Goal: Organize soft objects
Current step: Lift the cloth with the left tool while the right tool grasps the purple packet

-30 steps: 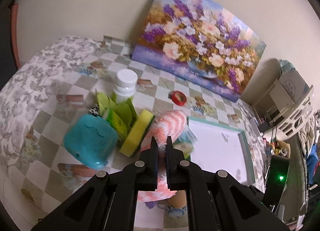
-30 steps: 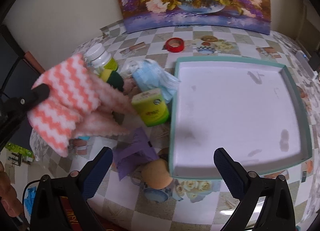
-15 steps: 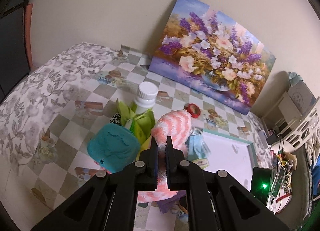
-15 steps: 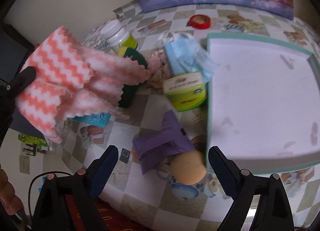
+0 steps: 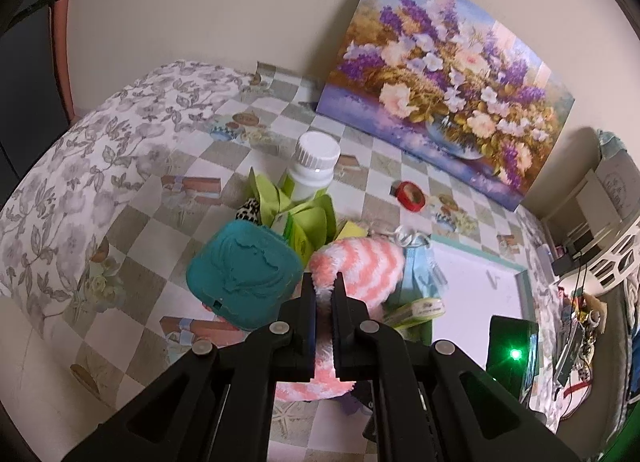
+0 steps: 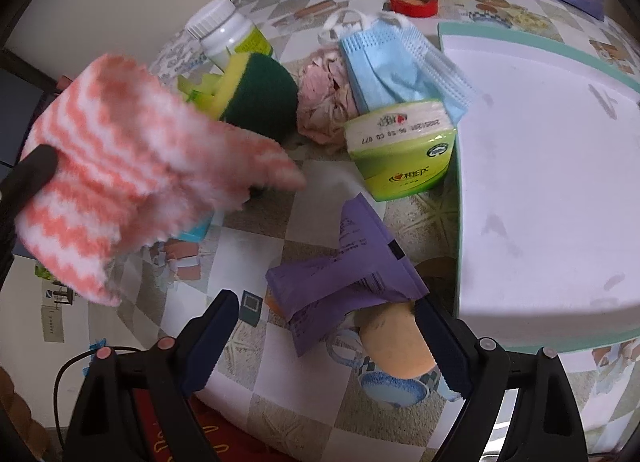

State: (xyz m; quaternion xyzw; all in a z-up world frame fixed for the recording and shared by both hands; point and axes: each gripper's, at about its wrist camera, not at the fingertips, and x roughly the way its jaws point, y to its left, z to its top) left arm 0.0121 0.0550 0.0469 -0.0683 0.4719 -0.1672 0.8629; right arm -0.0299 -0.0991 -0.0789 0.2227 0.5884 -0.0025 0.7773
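Note:
My left gripper (image 5: pixel 324 282) is shut on a pink-and-white zigzag cloth (image 5: pixel 360 266) and holds it up over the pile; the cloth (image 6: pixel 120 165) hangs at the left of the right wrist view. My right gripper (image 6: pixel 326 306) points down with its jaws wide, low over a purple packet (image 6: pixel 352 262) and a beige round sponge (image 6: pixel 400 350), touching neither. Further back lie a blue face mask (image 6: pixel 392 61), a crumpled pink cloth (image 6: pixel 324 101) and a yellow-and-green sponge (image 6: pixel 260 93).
A white tray with a teal rim (image 6: pixel 448 33) fills the right side. A green tissue pack (image 6: pixel 404 157), a white bottle (image 6: pixel 220 29), a red tape roll (image 6: pixel 414 1) and a teal box (image 5: pixel 244 270) crowd the table. A flower painting (image 5: pixel 440 101) leans on the wall.
My right gripper has come down and moved left, from before the tray to over the purple packet. The left gripper has kept its grip on the zigzag cloth and barely shifted.

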